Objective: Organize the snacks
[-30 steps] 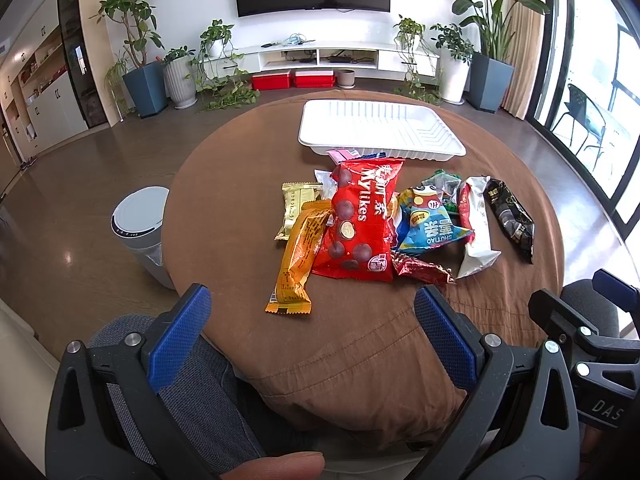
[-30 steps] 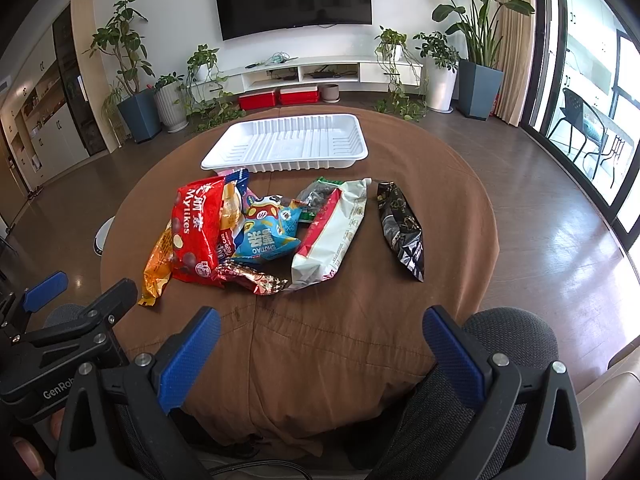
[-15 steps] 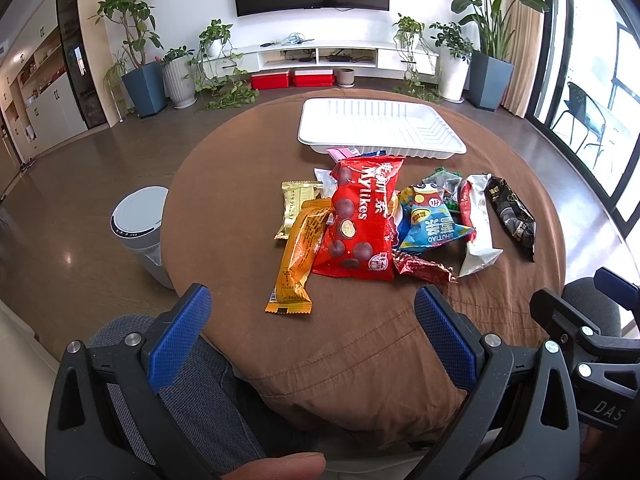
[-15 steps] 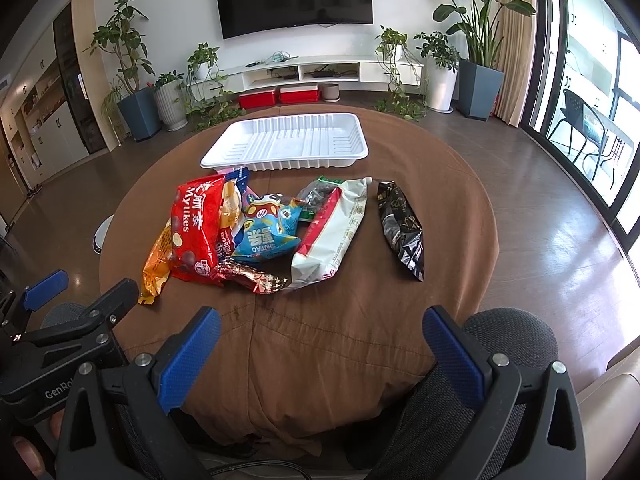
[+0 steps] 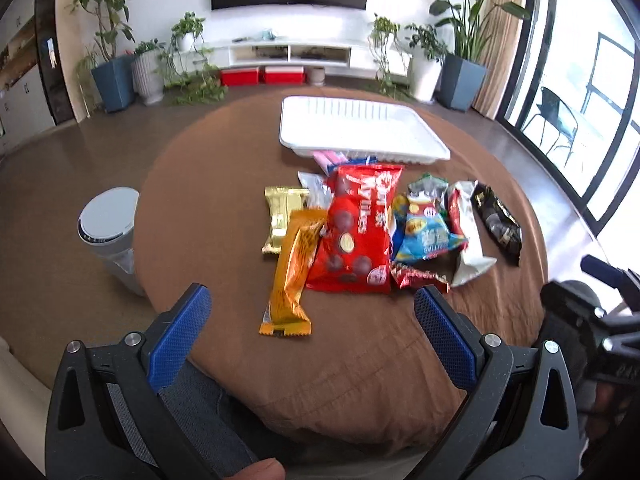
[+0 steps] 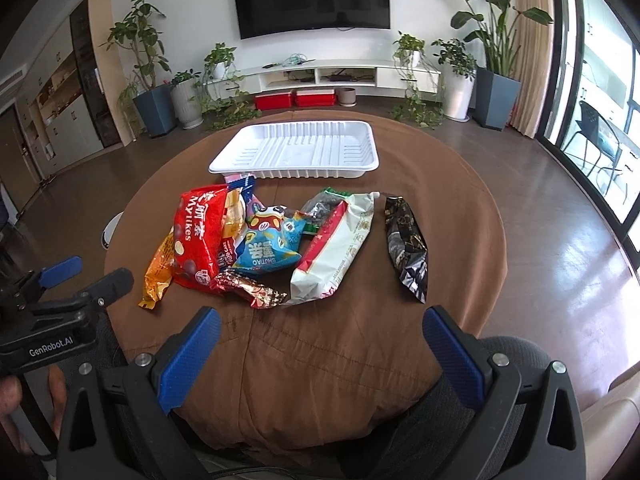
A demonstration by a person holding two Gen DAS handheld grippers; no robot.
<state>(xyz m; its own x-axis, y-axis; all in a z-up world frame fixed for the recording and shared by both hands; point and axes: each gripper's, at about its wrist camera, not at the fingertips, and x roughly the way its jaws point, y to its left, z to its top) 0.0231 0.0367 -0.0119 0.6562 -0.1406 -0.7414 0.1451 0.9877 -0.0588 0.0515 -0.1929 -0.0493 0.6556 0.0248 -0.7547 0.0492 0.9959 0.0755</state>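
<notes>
— What had changed at the round table (image 6: 460, 184)?

— My left gripper (image 5: 312, 312) had edged forward over the near rim, toward the orange wrapper (image 5: 294, 268); its jaws stood wide, holding nothing. My right gripper (image 6: 320, 330) stayed back, equally wide.

— And the snacks?

— Unmoved: the red bag (image 6: 198, 240), blue pouch (image 6: 268, 250) and black packet (image 6: 406, 246) lay heaped before the bare white tray (image 6: 296, 154).

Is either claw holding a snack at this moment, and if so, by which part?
Nothing is held. The left claw and the right claw are both open, short of the snack pile on the table.
</notes>
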